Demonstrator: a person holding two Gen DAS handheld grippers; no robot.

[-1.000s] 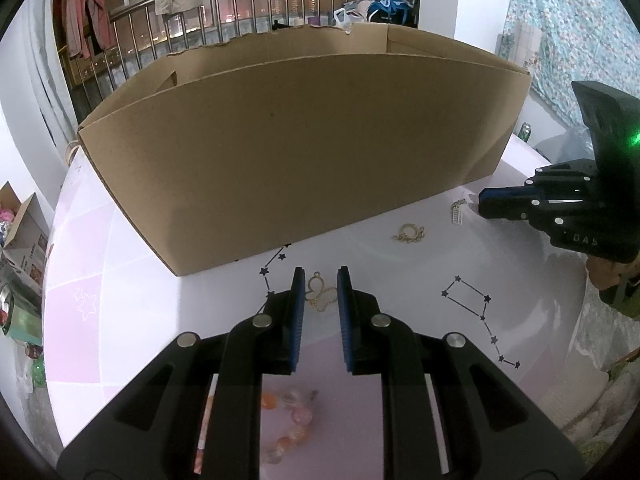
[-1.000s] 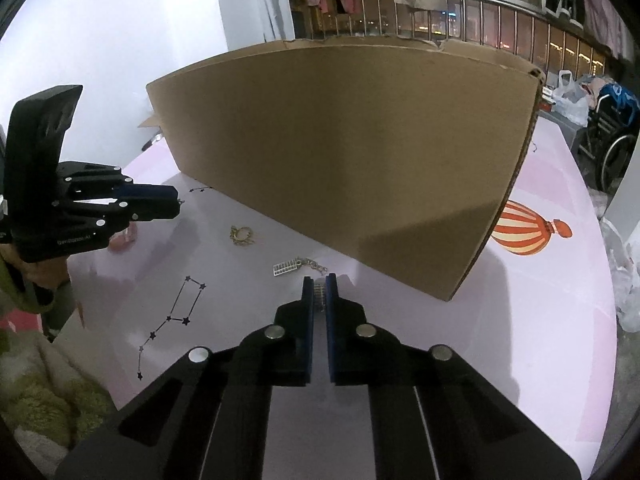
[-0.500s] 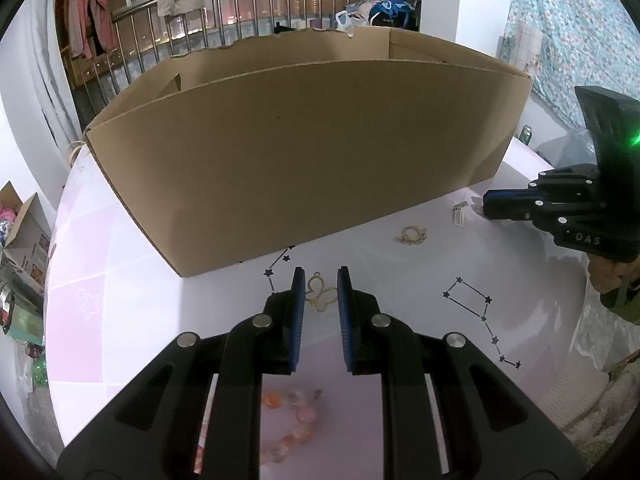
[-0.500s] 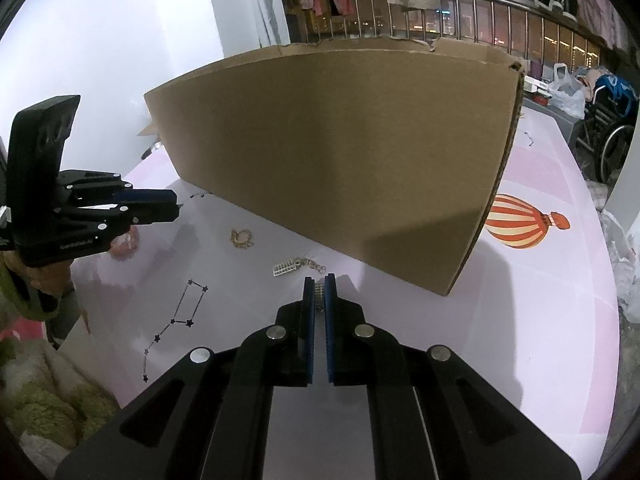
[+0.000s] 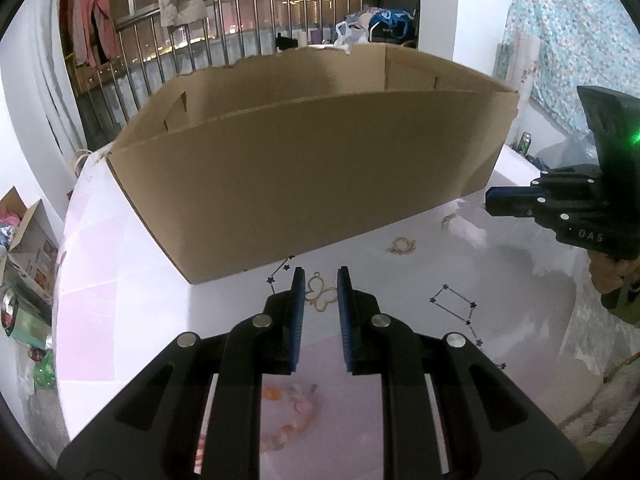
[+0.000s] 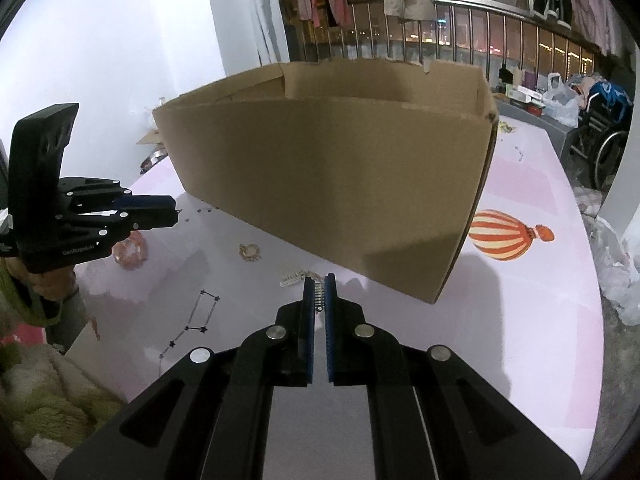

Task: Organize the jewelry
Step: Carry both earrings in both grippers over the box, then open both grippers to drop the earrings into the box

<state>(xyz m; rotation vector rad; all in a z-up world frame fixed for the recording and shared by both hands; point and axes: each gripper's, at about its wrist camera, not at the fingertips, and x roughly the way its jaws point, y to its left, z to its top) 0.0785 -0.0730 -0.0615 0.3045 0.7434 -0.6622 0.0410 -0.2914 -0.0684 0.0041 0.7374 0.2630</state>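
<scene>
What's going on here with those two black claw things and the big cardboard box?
A person holds a gripper in each hand to sort jewelry on a pink table. The right gripper is shut on a thin silver chain. The left gripper is poised around a gold butterfly pendant, its jaws apart. A small gold charm and a pink bead bracelet lie before the open cardboard box.

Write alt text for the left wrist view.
The left gripper frames a gold butterfly pendant lying on a pale pink table, before a big open cardboard box. The right gripper enters at right.
</scene>
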